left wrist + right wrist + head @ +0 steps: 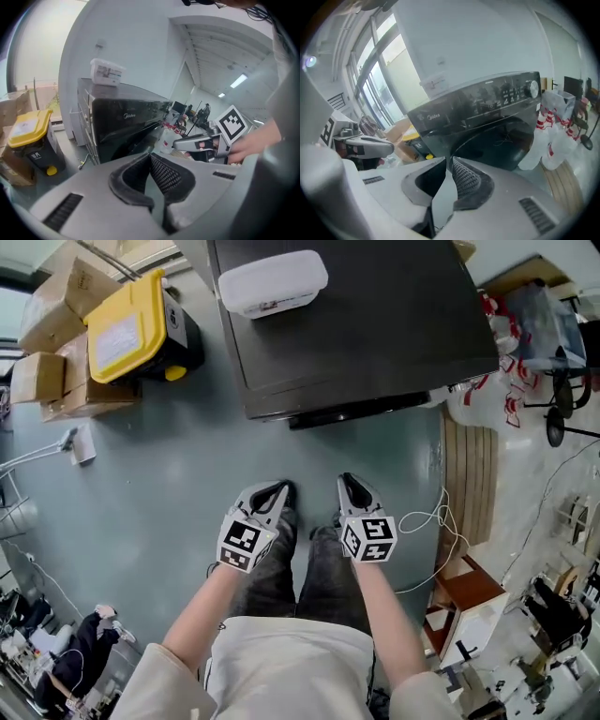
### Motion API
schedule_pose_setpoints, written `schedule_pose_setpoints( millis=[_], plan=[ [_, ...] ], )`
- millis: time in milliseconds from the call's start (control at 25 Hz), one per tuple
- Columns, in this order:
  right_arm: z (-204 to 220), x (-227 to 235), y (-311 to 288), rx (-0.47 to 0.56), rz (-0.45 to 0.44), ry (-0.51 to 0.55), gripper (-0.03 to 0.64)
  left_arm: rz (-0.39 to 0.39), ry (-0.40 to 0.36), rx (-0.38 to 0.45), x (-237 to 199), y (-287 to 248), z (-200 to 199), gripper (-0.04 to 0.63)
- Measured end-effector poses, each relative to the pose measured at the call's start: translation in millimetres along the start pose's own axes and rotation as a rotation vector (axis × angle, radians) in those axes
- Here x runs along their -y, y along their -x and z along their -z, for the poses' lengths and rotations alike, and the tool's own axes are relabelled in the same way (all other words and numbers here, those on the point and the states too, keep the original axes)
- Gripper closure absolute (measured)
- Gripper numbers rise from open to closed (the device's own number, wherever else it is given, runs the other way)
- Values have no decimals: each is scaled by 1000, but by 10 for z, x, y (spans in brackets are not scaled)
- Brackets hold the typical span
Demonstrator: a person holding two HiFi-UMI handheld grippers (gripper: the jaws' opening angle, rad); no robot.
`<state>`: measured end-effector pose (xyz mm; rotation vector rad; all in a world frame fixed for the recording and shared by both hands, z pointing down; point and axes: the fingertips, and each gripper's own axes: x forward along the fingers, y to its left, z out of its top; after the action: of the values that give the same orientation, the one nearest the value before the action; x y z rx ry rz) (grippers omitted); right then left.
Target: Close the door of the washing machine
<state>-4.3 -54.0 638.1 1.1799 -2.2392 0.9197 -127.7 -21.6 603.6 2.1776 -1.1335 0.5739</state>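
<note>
The black front-loading washing machine (375, 324) stands ahead of me, and its round dark door (361, 412) lies close along the front; I cannot tell whether it is latched. The right gripper view shows the door (497, 145) under the control panel. My left gripper (278, 489) and right gripper (347, 480) hang side by side above my legs, well short of the machine. Both point toward it. Each has its fingertips together with nothing between them, as seen for the left gripper (150, 157) and the right gripper (448, 161).
A white lidded container (272, 282) sits on the machine's top. A yellow-lidded black bin (131, 329) and cardboard boxes (56, 296) stand to the left. White bags with red print (497, 381), a wooden slatted board (469, 474) and a loose white cable (427, 521) lie to the right.
</note>
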Motion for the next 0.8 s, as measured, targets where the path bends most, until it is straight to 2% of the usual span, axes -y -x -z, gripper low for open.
schedule_pose_setpoints(
  millis=[320, 640, 800],
  plan=[
    [-703, -120, 983, 102, 46, 24, 566, 24, -24, 26, 301, 548, -683, 586],
    [-1359, -349, 1924, 255, 98, 44, 577, 101, -117, 112, 660, 1036, -1496, 586],
    [-1628, -468, 2382, 337, 135, 59, 577, 151, -140, 154, 901, 1188, -1820, 586]
  ],
)
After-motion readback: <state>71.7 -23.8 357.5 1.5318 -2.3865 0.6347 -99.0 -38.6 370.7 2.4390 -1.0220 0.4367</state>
